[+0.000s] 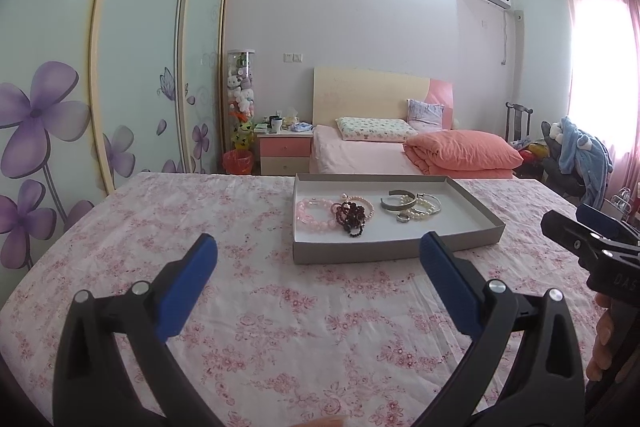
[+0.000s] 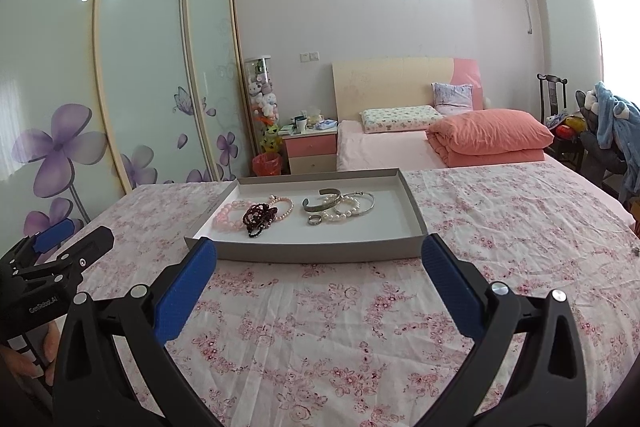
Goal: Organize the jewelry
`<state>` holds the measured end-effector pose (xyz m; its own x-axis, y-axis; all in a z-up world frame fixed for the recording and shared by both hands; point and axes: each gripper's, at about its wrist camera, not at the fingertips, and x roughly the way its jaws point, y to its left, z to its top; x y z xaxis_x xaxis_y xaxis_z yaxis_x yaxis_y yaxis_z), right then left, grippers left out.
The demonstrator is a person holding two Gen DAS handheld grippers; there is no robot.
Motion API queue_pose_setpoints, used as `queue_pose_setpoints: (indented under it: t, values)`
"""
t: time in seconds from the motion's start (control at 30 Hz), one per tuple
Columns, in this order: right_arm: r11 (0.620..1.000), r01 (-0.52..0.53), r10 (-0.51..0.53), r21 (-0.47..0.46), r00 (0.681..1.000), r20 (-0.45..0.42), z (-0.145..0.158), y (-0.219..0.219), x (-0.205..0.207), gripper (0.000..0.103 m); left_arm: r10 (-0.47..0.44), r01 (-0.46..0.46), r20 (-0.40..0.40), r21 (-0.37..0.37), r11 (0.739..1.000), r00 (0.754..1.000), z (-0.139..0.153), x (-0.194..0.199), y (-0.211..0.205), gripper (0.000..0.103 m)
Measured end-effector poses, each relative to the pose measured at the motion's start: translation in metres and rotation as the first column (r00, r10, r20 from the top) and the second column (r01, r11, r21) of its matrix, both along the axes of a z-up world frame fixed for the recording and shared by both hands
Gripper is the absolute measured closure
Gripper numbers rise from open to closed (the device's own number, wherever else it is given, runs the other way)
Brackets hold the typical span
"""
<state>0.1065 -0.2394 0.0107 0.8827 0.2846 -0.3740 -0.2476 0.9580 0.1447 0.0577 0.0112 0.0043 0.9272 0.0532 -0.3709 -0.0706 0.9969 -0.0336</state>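
Pink-flowered cloth (image 2: 320, 327) covered the work surface in a bedroom; nearest the cameras, the left gripper (image 1: 318, 251) hung over it with its blue-padded fingers (image 1: 188, 283) spread wide and nothing between them; the right gripper (image 2: 320, 253) was likewise spread wide and empty, its blue pads (image 2: 448, 283) apart and above the cloth; each tool showed at the edge of the other's view, side by side and well apart. Just beyond the fingertips lay a shallow grey tray (image 2: 320, 253) flat on the cloth; inside it, towards its left, a pink bead bracelet (image 2: 230, 221) lay touching a dark red bead bracelet (image 2: 258, 217), with a pearl bracelet (image 2: 282, 209) partly under the dark one; towards the middle lay a silver cuff (image 2: 326, 201), a small silver ring (image 2: 315, 220), a white pearl strand (image 2: 344, 211) and a thin silver bangle (image 2: 362, 203), overlapping one another. Farther off stood a bed (image 2: 400, 147) with an orange folded duvet (image 2: 488, 137), a pink nightstand (image 2: 312, 151), and sliding wardrobe doors (image 2: 140, 67) with purple flowers.
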Motion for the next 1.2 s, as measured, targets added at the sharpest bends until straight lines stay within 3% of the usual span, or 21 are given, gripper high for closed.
queue_pose_setpoints:
  t: [1.2]
  values:
    - [1.000, -0.008, 0.008, 0.002, 1.000, -0.021, -0.004, 0.003, 0.005, 0.002, 0.005, -0.005, -0.026, -0.002, 1.000, 1.000, -0.005, 0.011, 0.003, 0.004]
